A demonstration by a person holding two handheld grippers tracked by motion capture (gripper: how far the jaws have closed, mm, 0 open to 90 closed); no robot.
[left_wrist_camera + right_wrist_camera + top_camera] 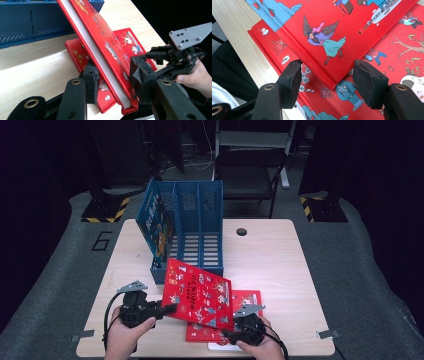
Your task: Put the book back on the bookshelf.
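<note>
A red picture book (200, 295) (105, 42) is raised and tilted over the table, its far edge up toward the rack. My left gripper (170, 309) (115, 76) is shut on its near left edge, one pad under the book and one on the cover. A second red book (247, 300) (125, 40) (402, 50) lies flat beneath it. My right gripper (231, 335) (329, 80) is open at the raised book's (342, 25) near corner, and its pads stand apart from that corner.
A blue file rack (195, 220) (30, 22) with three slots stands at the table's (270, 260) back left, with a blue book (155, 225) leaning in its left slot. Something white (220, 346) lies under the flat book. A chair (250, 170) stands beyond the table.
</note>
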